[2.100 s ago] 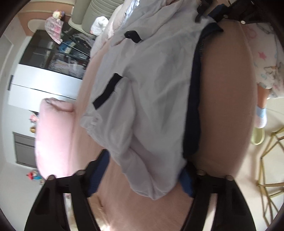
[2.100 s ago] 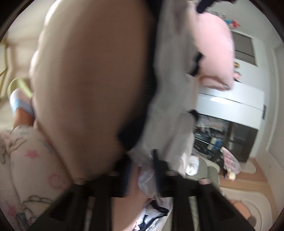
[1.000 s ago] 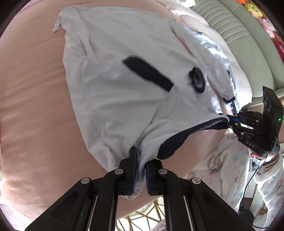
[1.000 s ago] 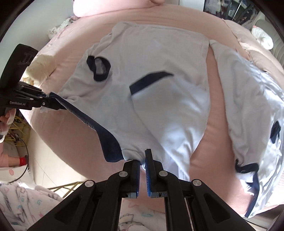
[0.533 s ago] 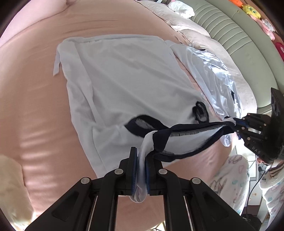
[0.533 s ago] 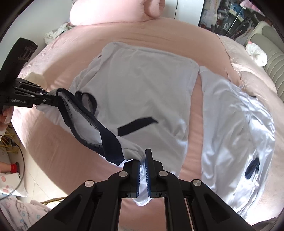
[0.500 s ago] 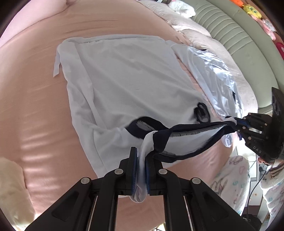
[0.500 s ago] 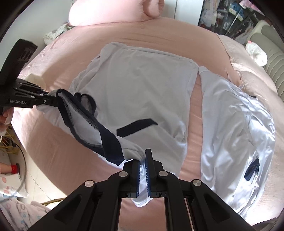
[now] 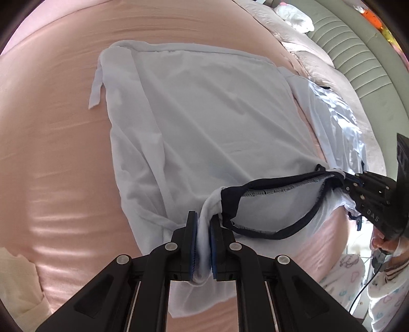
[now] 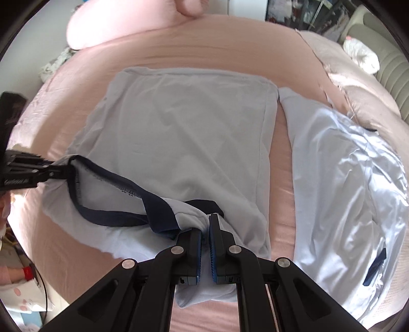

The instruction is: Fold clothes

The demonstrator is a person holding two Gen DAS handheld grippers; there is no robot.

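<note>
A light blue-white garment point(image 9: 199, 122) with a navy-trimmed hem point(image 9: 268, 178) lies spread on a pink bed point(image 9: 51, 127). My left gripper point(image 9: 203, 222) is shut on one corner of its near edge. My right gripper point(image 10: 205, 224) is shut on the other corner, and it shows at the right of the left wrist view point(image 9: 342, 176). The near edge is lifted between the two grippers, navy band point(image 10: 115, 189) stretched taut, over the flat body point(image 10: 184, 132) of the garment. My left gripper appears at the left of the right wrist view point(image 10: 69, 168).
A second shiny pale blue garment point(image 10: 345, 184) lies to the right of the first. A pink pillow point(image 10: 122, 23) is at the far end of the bed. A green ribbed sofa point(image 9: 358, 48) stands beyond the bed. A cream cloth point(image 9: 15, 286) is at lower left.
Both grippers carried the gripped near edge forward over the garment's body. The dark pocket strip and loop that showed before are now covered.
</note>
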